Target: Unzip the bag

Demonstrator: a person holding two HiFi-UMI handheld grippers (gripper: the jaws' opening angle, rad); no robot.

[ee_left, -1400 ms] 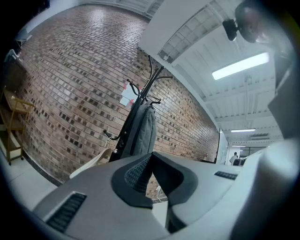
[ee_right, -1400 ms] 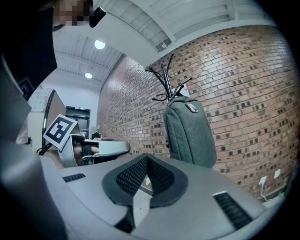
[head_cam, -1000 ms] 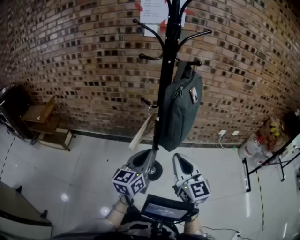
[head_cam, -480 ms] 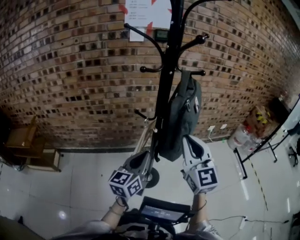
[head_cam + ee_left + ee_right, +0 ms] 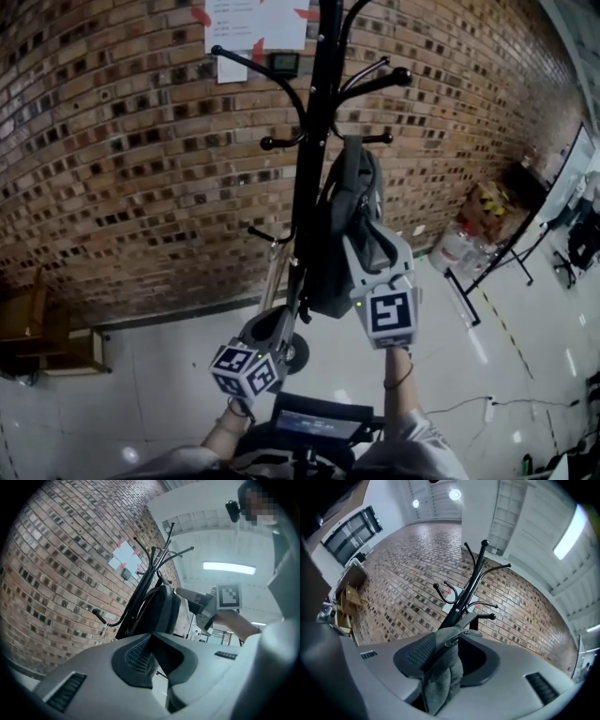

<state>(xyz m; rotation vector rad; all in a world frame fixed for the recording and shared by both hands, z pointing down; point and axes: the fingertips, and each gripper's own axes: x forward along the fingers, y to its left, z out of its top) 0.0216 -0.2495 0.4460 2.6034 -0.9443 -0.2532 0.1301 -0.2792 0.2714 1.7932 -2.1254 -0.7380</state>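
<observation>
Item: grey fabric bag (image 5: 342, 234), hung on a black metal coat stand (image 5: 309, 141). Right gripper (image 5: 364, 242) gripped a fold of it beside the metal zip pull (image 5: 451, 642). Left gripper (image 5: 267, 328) was clenched, empty and lower down. How far the zip stood open could not be made out.

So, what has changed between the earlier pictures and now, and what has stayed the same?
The right gripper rose from low down up to the bag and closed on a fold of its fabric by the zip pull. The left gripper stayed low, shut and empty; the bag still hangs on the coat stand.
</observation>
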